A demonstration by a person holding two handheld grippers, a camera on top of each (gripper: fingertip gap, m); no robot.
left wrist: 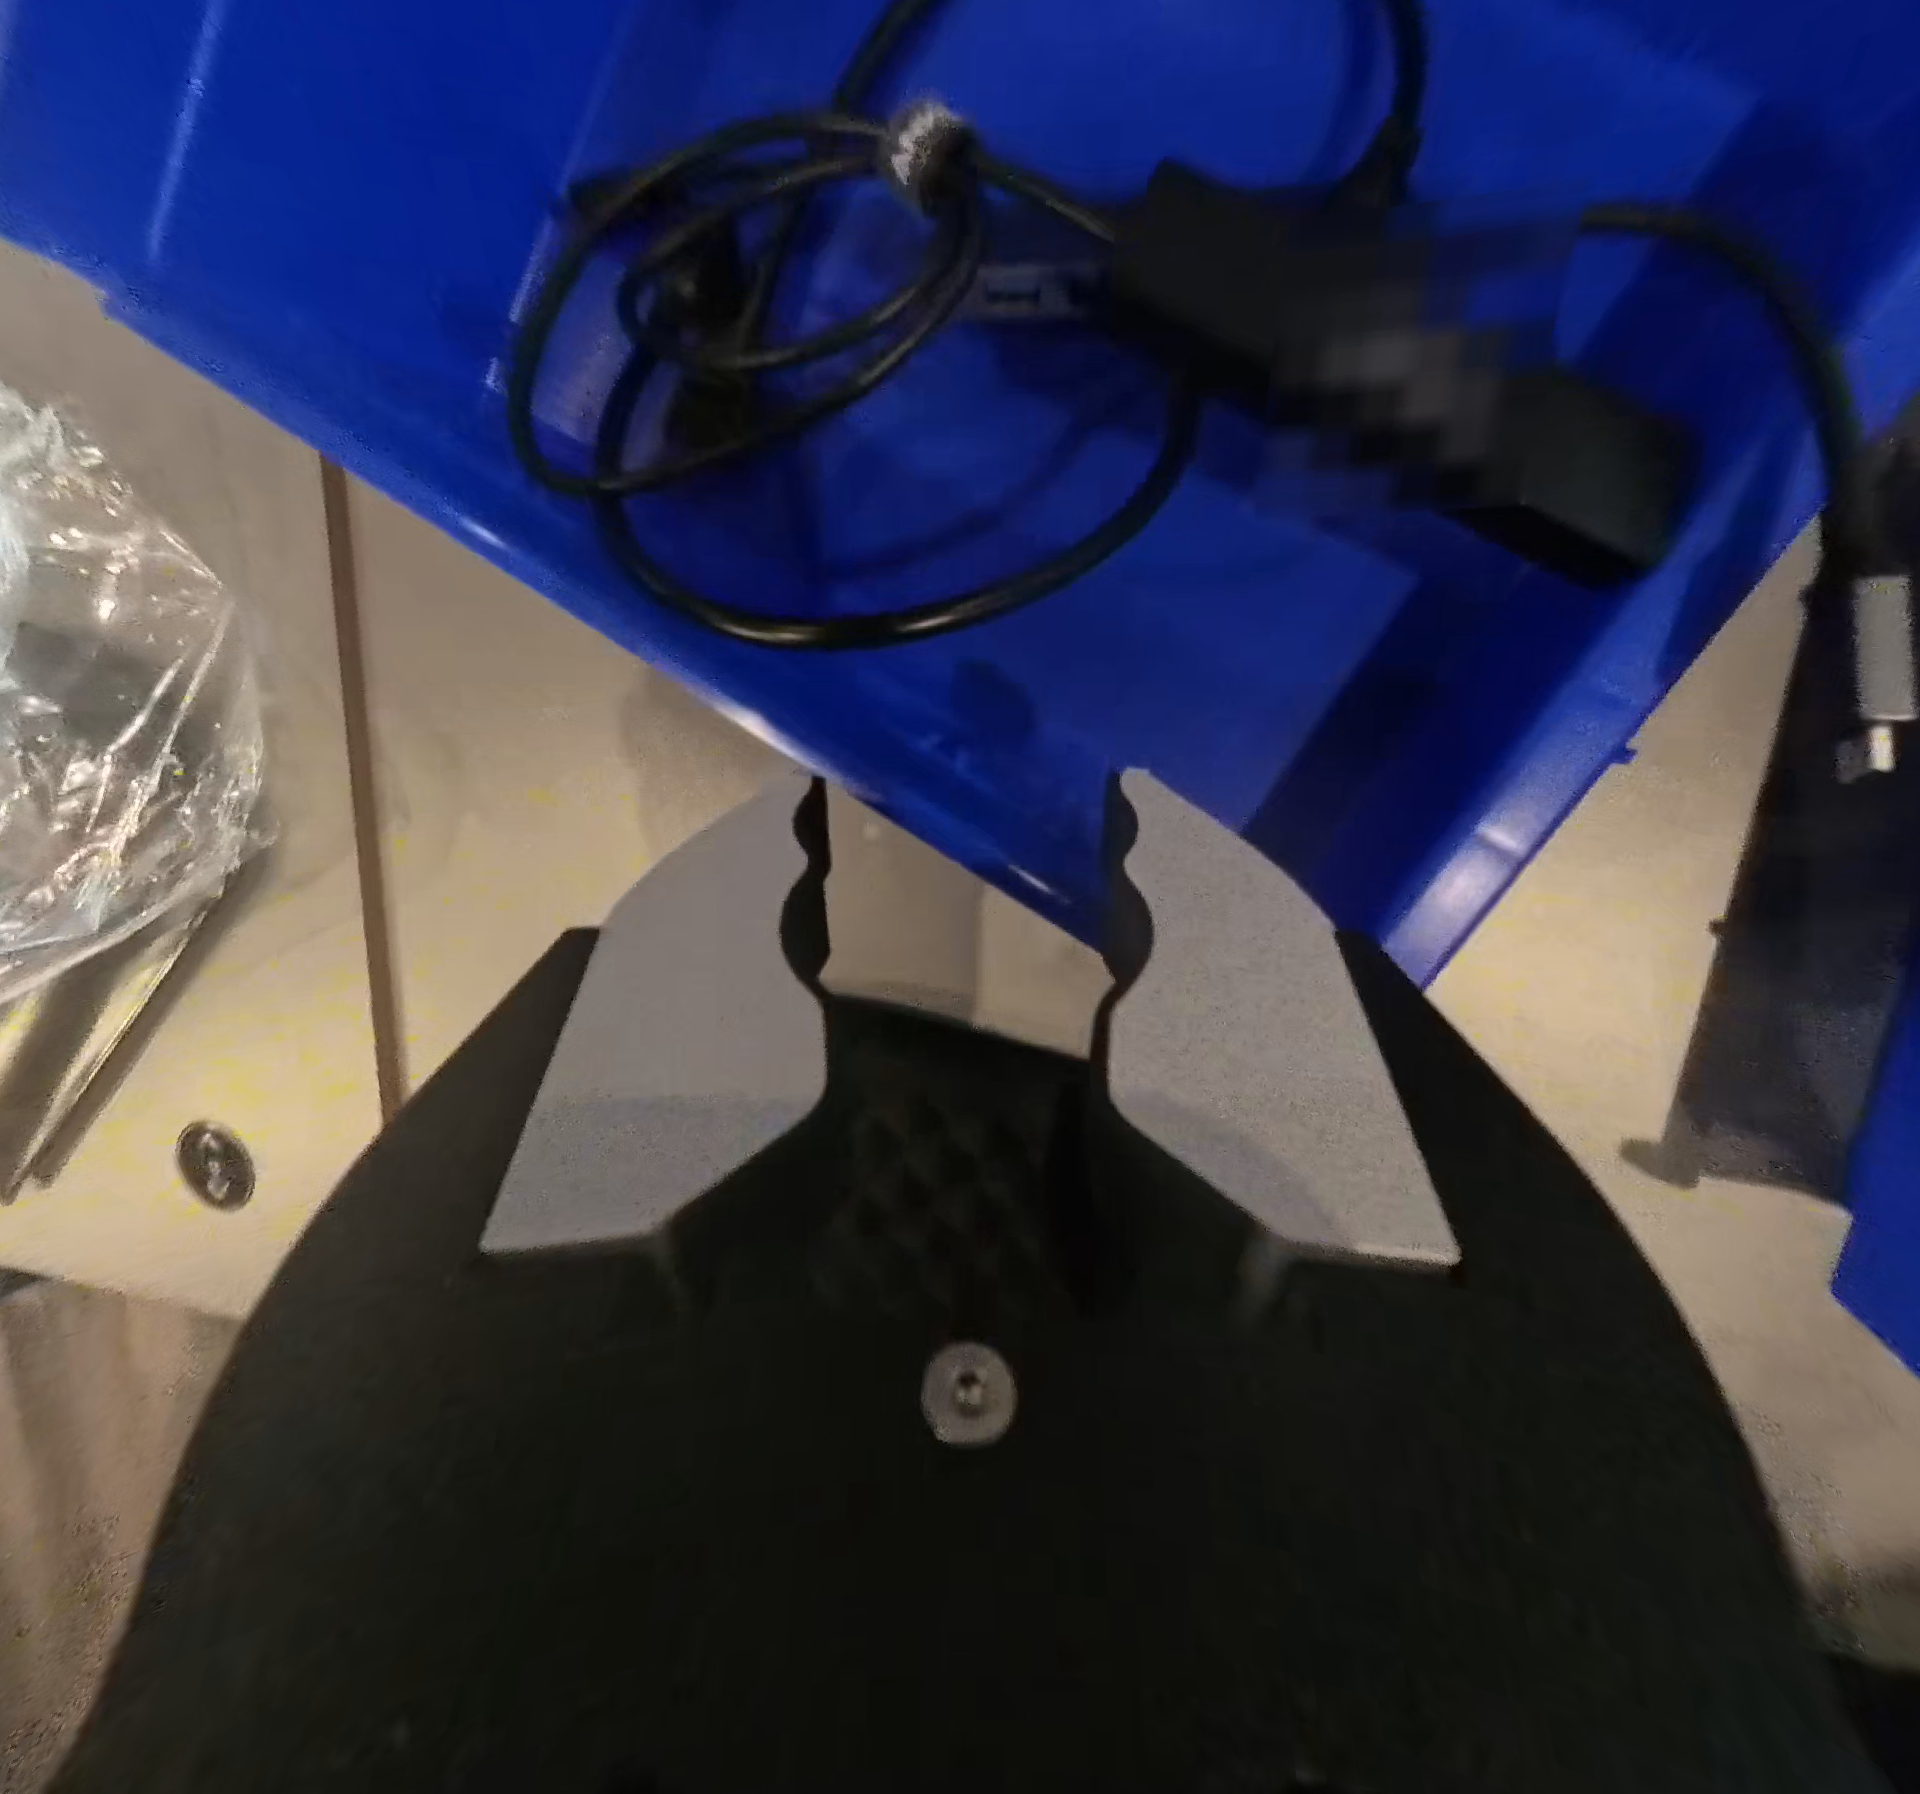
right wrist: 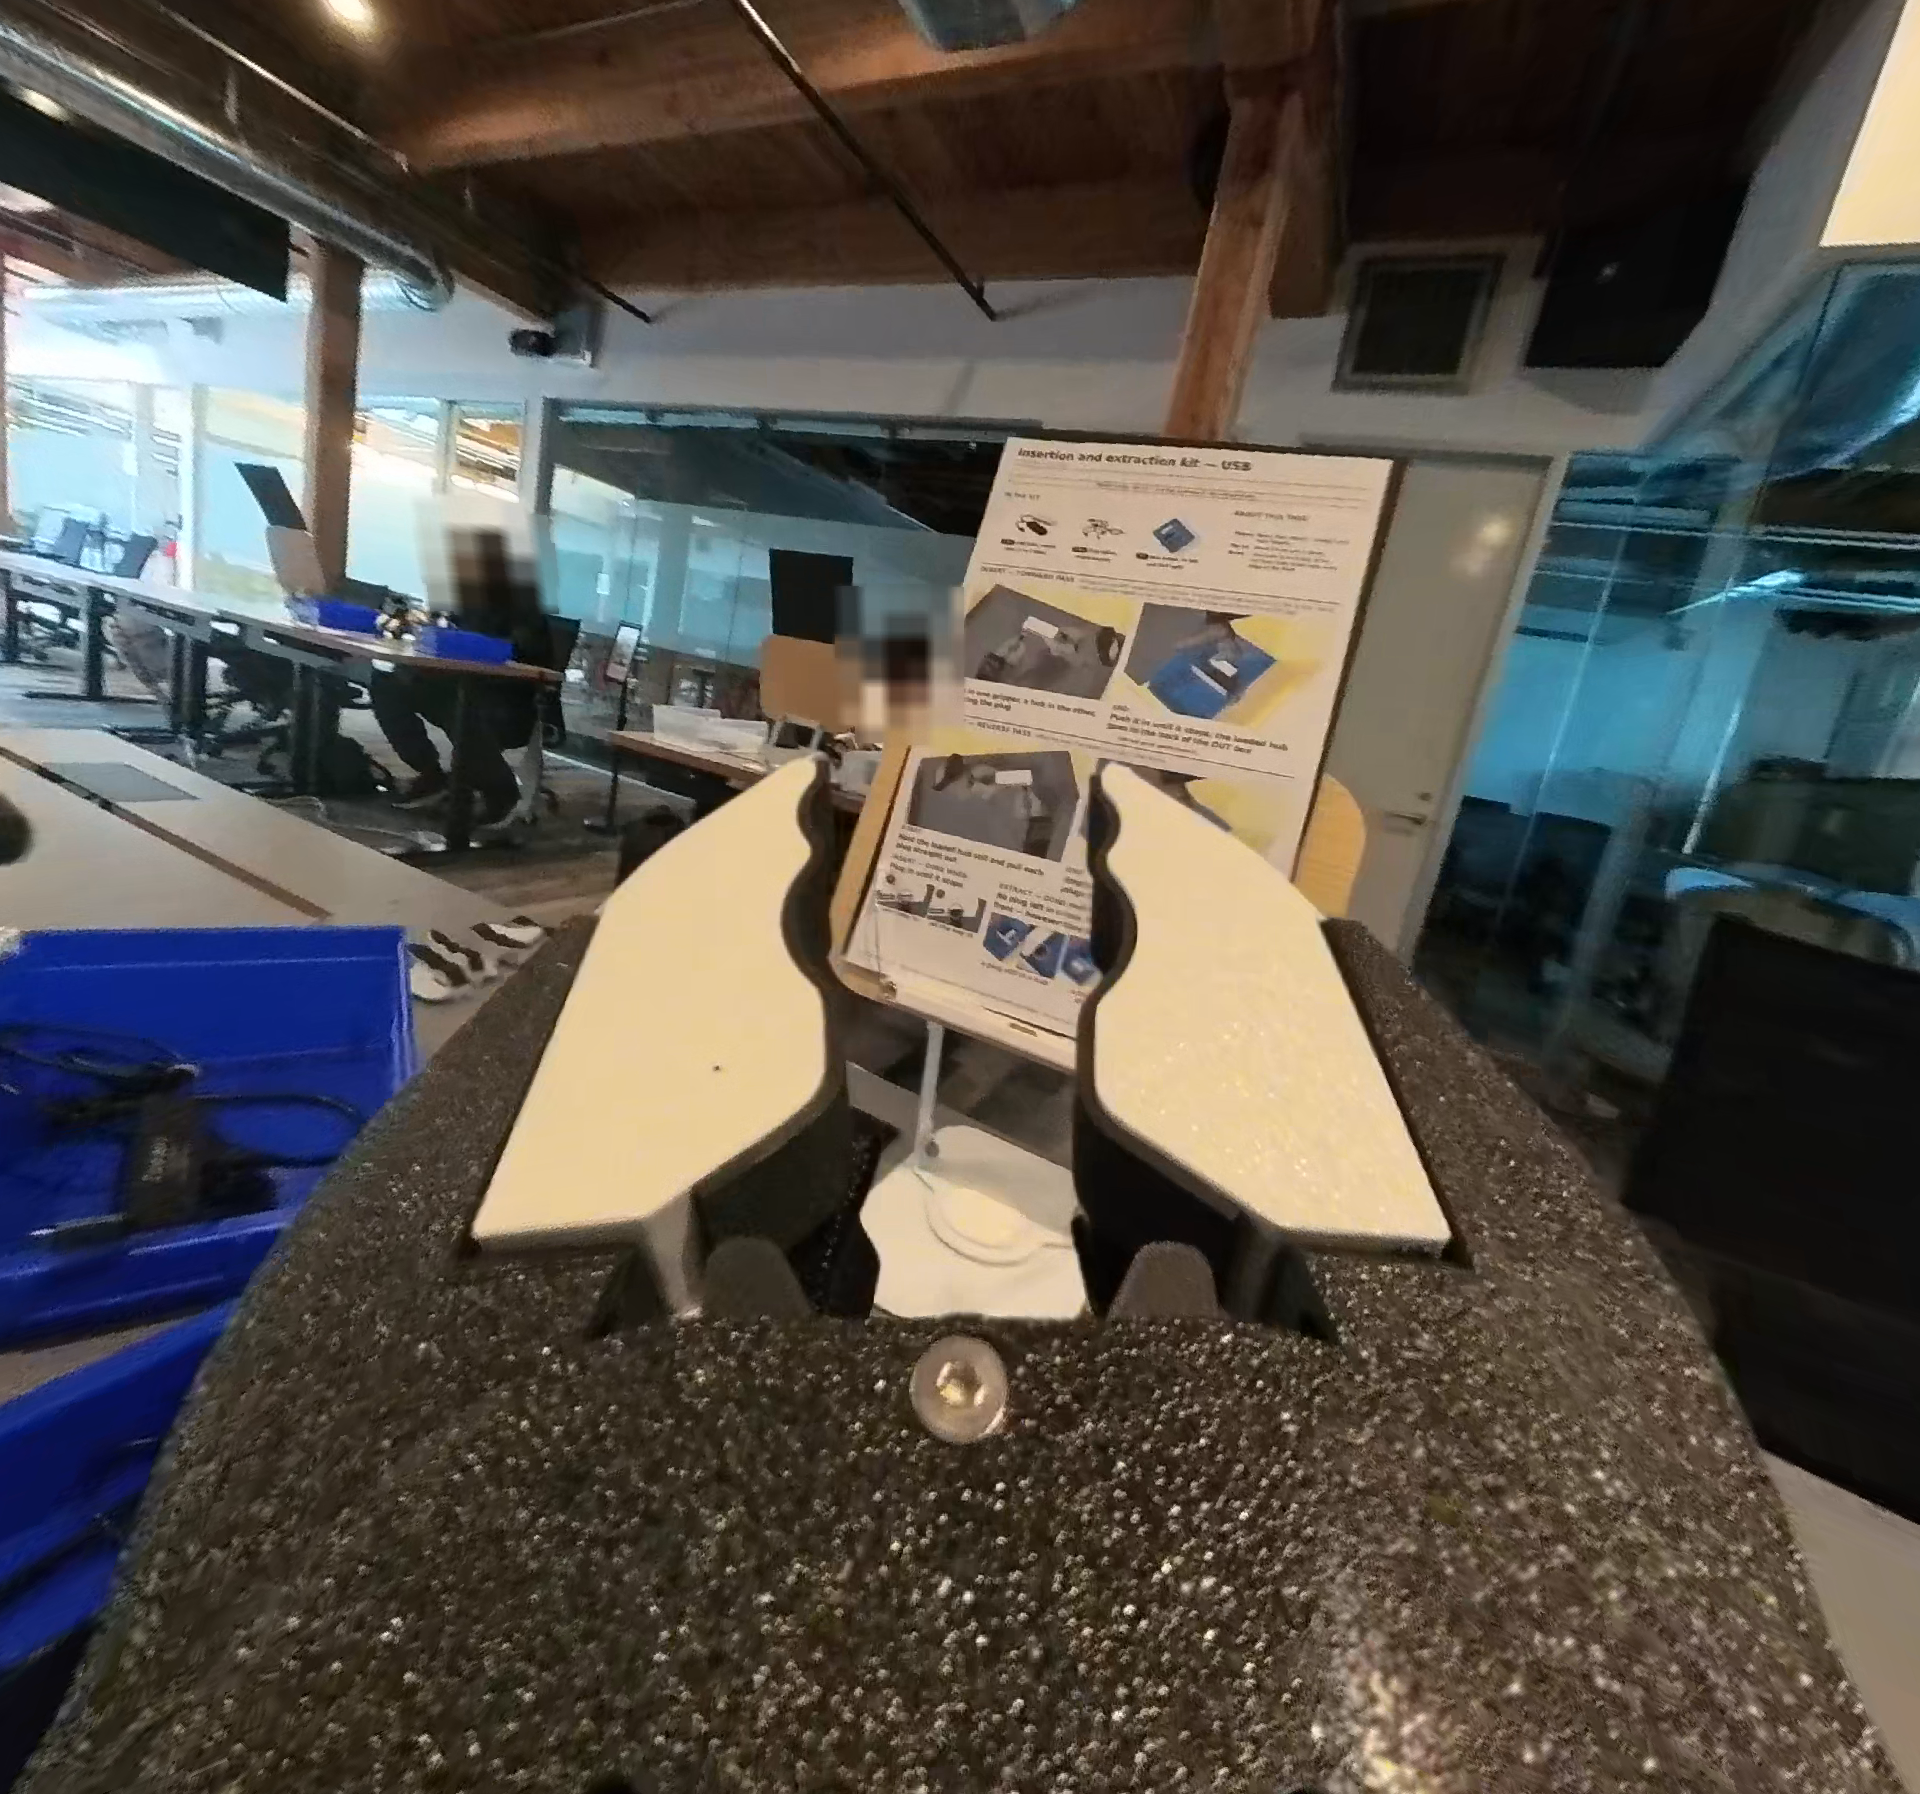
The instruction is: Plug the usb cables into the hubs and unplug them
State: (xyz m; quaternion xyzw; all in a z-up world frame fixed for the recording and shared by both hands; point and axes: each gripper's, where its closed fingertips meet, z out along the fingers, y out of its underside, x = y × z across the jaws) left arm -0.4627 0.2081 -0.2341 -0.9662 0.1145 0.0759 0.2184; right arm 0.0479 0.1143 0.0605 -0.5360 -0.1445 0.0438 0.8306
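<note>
A blue plastic bin (left wrist: 343,186) holds a black USB hub (left wrist: 1382,342) and a coiled black cable (left wrist: 790,342) bound with a grey strap. A second cable runs over the bin's right wall and ends in a grey plug (left wrist: 1881,664) hanging outside. My left gripper (left wrist: 966,788) is open and empty, just short of the bin's near wall. My right gripper (right wrist: 951,788) is open and empty, raised and pointing level across the room. The bin (right wrist: 208,975) with the hub (right wrist: 161,1162) shows at the lower left of the right wrist view.
A crumpled clear plastic bag (left wrist: 104,705) lies on the beige table (left wrist: 468,913) left of the bin. An instruction sheet on a white stand (right wrist: 1174,684) is straight ahead of the right gripper. Desks and seated people fill the room behind.
</note>
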